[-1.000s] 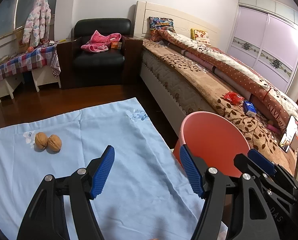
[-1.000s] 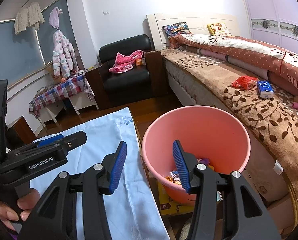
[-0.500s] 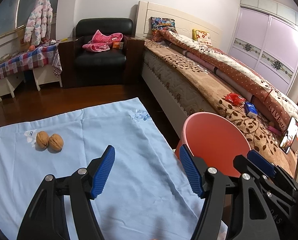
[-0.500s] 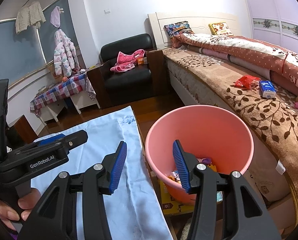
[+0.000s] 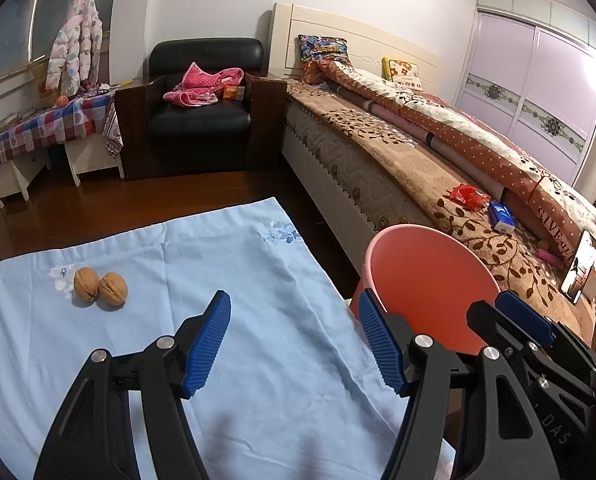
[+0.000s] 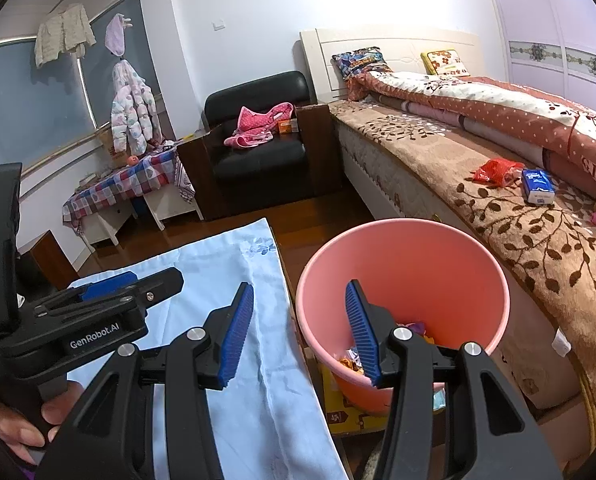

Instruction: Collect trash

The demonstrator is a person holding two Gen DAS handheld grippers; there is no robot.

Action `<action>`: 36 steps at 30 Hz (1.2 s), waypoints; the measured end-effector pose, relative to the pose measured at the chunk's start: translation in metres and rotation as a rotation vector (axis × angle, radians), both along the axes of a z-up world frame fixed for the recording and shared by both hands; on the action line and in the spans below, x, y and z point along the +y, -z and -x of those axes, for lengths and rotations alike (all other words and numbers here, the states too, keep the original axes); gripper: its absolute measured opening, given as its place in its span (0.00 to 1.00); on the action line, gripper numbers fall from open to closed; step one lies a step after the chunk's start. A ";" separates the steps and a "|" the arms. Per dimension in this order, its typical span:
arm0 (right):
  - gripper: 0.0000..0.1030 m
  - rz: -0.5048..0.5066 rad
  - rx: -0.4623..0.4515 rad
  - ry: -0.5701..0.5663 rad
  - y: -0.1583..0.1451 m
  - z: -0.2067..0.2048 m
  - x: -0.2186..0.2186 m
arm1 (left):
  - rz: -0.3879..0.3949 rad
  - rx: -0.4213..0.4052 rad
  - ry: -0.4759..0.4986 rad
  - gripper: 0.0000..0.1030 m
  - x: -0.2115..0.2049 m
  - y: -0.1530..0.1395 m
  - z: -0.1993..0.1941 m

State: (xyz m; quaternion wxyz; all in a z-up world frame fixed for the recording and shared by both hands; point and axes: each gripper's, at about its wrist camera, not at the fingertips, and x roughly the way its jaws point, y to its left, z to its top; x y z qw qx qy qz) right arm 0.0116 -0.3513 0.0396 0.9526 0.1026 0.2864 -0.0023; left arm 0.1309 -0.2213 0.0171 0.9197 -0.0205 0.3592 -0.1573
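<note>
Left wrist view shows my left gripper (image 5: pixel 293 338) spread wide and empty over the blue cloth (image 5: pixel 225 280), with two walnuts (image 5: pixel 100 287) lying touching each other near the cloth's far left corner. From the right wrist view, my right gripper (image 6: pixel 300 330) is also spread with nothing between the pads, hanging over the near rim of the pink bin (image 6: pixel 410 240), which stands just beside the cloth's right edge and already has some wrappers at the bottom.

I judge the walnuts to be the trash left on the cloth. They should be light, hard and round, so I expect them to roll or squirt out if I pinch off-centre. I would take one at a time, pads across its widest part, closing gently so the shell does not pop sideways. Because they touch, I would approach the outer one first to avoid nudging its neighbour.

On the bed (image 5: pixel 398 168) I also see a red wrapper (image 5: pixel 470 197) and a small blue pack (image 5: pixel 501 218), near each other. The wrapper looks thin, crinkly and slippery; I would grab a raised fold. The pack seems soft but boxy; pinching across its narrow sides should hold.
</note>
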 end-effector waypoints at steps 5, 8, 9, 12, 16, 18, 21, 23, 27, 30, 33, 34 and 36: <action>0.47 -0.003 0.006 0.000 0.001 -0.001 0.000 | 0.004 0.006 -0.007 0.64 0.003 0.000 -0.002; 0.47 -0.002 0.012 0.000 0.002 -0.001 0.000 | 0.003 0.006 -0.006 0.64 0.003 0.000 -0.003; 0.47 -0.002 0.013 -0.001 0.003 -0.001 0.000 | 0.004 0.007 -0.006 0.64 0.002 0.000 -0.003; 0.47 -0.004 0.013 0.000 0.003 -0.001 -0.001 | 0.004 0.005 -0.005 0.64 0.002 0.000 -0.003; 0.47 -0.006 0.016 -0.001 0.005 -0.002 -0.001 | 0.003 0.008 -0.007 0.64 0.002 0.001 -0.003; 0.47 -0.006 0.018 -0.001 0.006 -0.002 -0.001 | 0.004 0.010 -0.006 0.64 0.002 0.001 -0.003; 0.47 -0.006 0.023 -0.001 0.009 -0.003 -0.001 | 0.003 0.012 -0.005 0.64 0.002 0.001 -0.003; 0.47 -0.006 0.024 -0.001 0.009 -0.003 -0.001 | 0.005 0.012 -0.004 0.64 0.002 0.001 -0.004; 0.47 -0.006 0.024 0.000 0.009 -0.003 -0.001 | 0.004 0.012 -0.005 0.64 0.002 0.001 -0.004; 0.47 -0.006 0.024 -0.001 0.009 -0.003 -0.001 | 0.004 0.012 -0.004 0.64 0.002 0.002 -0.003; 0.47 -0.006 0.025 -0.001 0.009 -0.003 -0.001 | 0.004 0.011 -0.004 0.64 0.002 0.002 -0.003; 0.47 -0.007 0.026 -0.001 0.010 -0.004 -0.001 | 0.004 0.012 -0.004 0.64 0.002 0.002 -0.003; 0.47 -0.008 0.027 -0.001 0.011 -0.004 -0.001 | 0.004 0.013 -0.005 0.64 0.002 0.002 -0.004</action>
